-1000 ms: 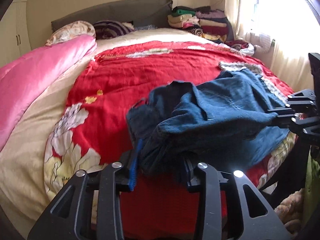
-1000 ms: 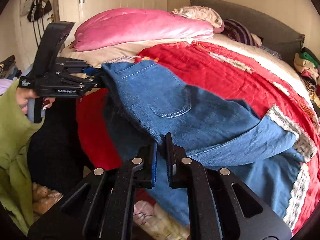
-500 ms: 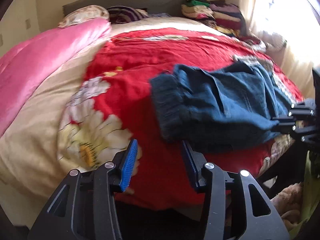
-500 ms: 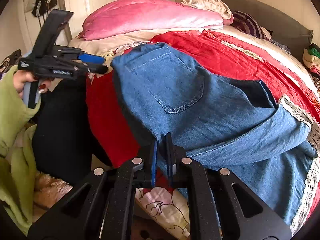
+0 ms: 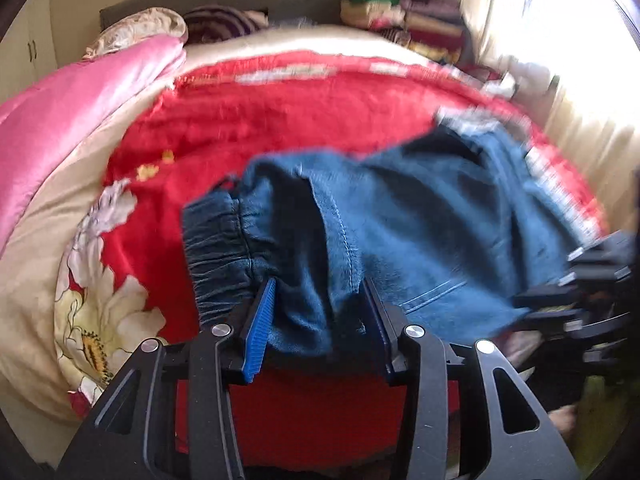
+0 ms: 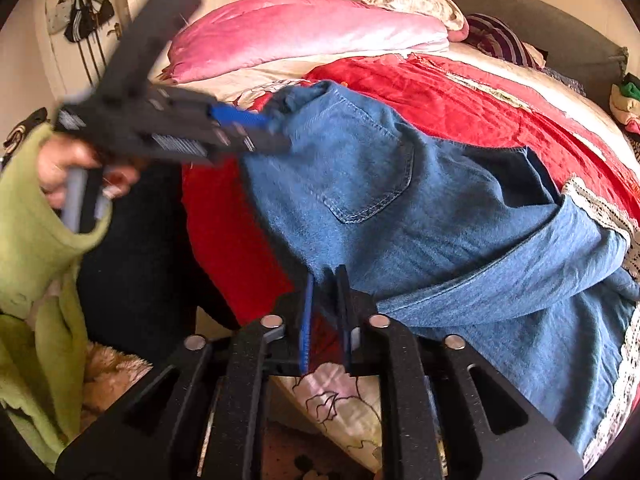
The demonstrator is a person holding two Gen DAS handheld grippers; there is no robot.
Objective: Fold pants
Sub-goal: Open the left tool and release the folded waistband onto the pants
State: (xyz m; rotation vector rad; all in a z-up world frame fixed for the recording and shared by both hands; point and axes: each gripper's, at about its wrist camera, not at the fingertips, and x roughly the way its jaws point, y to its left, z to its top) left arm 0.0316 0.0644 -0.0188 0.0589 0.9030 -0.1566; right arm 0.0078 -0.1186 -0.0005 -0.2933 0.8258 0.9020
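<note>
Right now the blue denim pants [image 6: 420, 216] lie bunched on the red floral blanket [image 5: 288, 120] near the bed's front edge, back pocket up, lace-trimmed hems toward the window side. L gripper [image 5: 318, 312] is spread w/ the elastic waistband fabric between its blue pads [image 5: 260, 320]; can't tell if the pads press it, looks loose. R gripper [image 6: 323, 280] has its jaws just cracking apart, a narrow gap, pants edge at the tips but not pinched. Pink quilt [image 6: 304, 32] and pillows sit toward the headboard; green sleeve [image 6: 36, 216] holds the L tool.

Black gripper frames [image 5: 320, 316], blue-padded fingers [image 5: 258, 332], silver screws; green sleeve [image 6: 36, 216].
</note>
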